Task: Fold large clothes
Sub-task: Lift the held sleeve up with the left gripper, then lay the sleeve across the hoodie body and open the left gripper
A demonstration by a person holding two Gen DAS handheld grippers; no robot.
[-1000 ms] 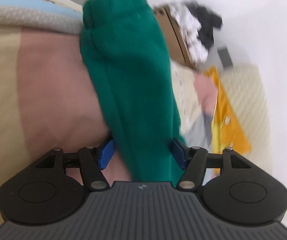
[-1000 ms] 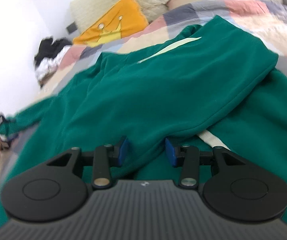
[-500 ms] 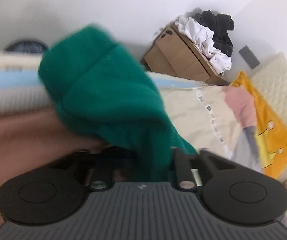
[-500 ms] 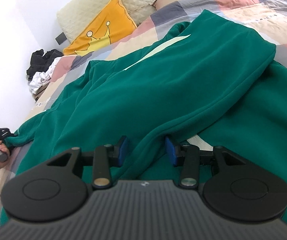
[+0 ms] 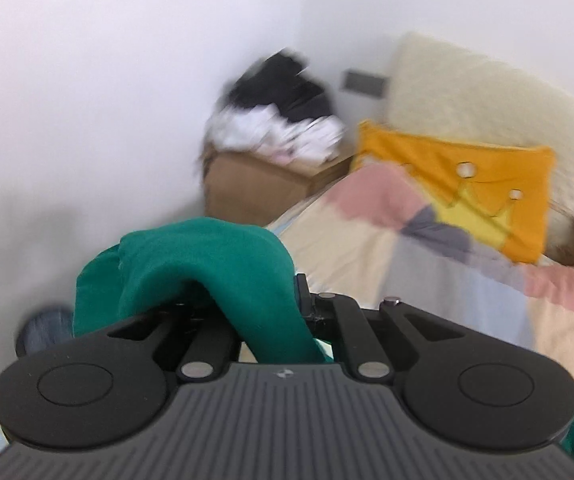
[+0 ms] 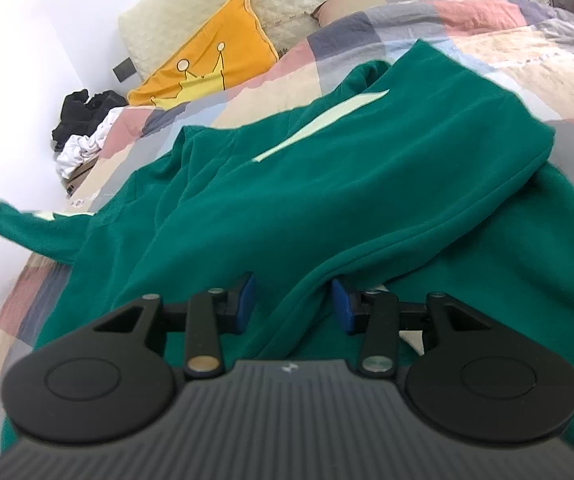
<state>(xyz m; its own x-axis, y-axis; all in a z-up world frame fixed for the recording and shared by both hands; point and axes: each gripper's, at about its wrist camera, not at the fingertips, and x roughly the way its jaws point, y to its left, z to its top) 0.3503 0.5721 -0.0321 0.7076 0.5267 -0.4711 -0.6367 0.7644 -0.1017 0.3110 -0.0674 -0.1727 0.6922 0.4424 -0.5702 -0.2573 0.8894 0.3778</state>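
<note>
Your left gripper (image 5: 271,312): clamped on green sleeve (image 5: 207,268), held off bed's left edge | your right gripper (image 6: 291,302): fingers apart, fold of green sweatshirt (image 6: 327,184) between, sweatshirt spread on patchwork quilt (image 6: 527,40) | writing: none readable; crown drawing on yellow pillow (image 6: 207,68), far left.

Nothing really readable here. The orange cushion (image 6: 211,66) at about 11 o'clock just has a yellow crown drawing, and the quilt (image 6: 499,50) maybe carries tiny print, too blurry.
</note>
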